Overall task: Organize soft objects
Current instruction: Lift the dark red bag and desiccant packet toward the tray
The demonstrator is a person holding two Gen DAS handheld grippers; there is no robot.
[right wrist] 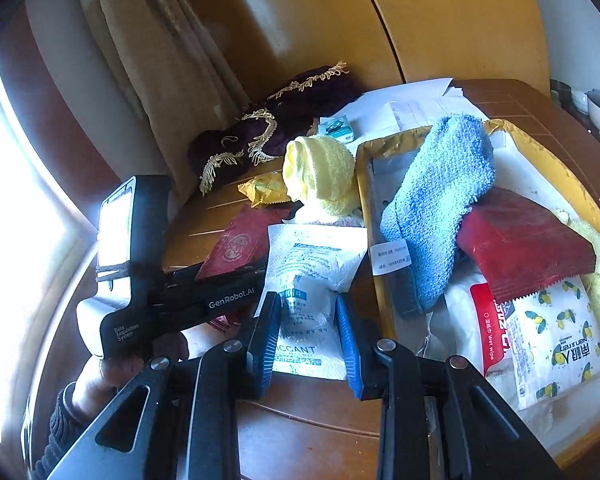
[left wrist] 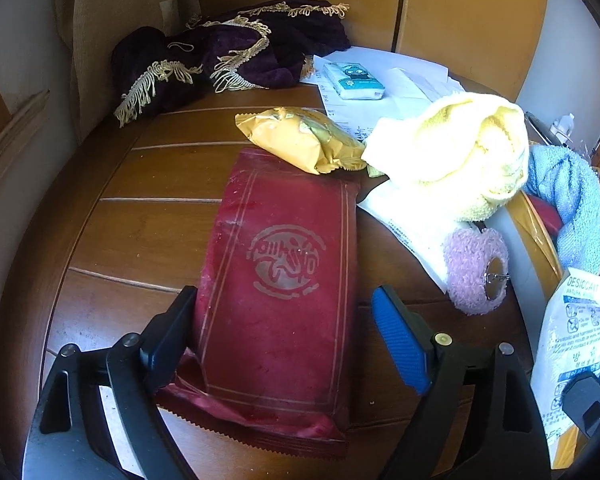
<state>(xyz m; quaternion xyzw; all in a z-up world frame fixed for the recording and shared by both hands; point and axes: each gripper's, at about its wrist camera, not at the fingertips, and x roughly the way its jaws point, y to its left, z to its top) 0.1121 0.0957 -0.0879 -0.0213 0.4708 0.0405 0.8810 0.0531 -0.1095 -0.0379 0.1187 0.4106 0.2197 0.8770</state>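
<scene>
The brown grooved wooden table (left wrist: 140,216) is lying under everything, its planks glossy and curved at the edge. At two o'clock on it, a shallow rectangular tray with a mustard-yellow rim (right wrist: 364,200) is holding a looped blue terry towel (right wrist: 440,208) draped over its near wall, a crinkled dark red foil packet (right wrist: 524,244) and a white wet-wipe pack printed with lemons (right wrist: 556,344). At eleven o'clock a crumpled purple velvet cloth with gold fringe (left wrist: 228,56) is bunching against the wall. In the middle a long, flat dark red foil pouch with a round stamped emblem and serrated ends (left wrist: 284,280) is lying on the wood. The left gripper (left wrist: 284,320) is straddling its lower half, spread wide, the black finger touching one edge and the blue ribbed pad (left wrist: 400,340) standing clear of the other. At one o'clock from the pouch, a fluffy pale yellow towel bundle (left wrist: 460,152) is sitting beside a puffy golden snack wrapper (left wrist: 300,140). The right gripper (right wrist: 308,340) is pinching a soft white papery desiccant sachet (right wrist: 312,272), its ribbed pads pressing both sides. A fuzzy pink roller (left wrist: 476,272) is resting beside the tray.
</scene>
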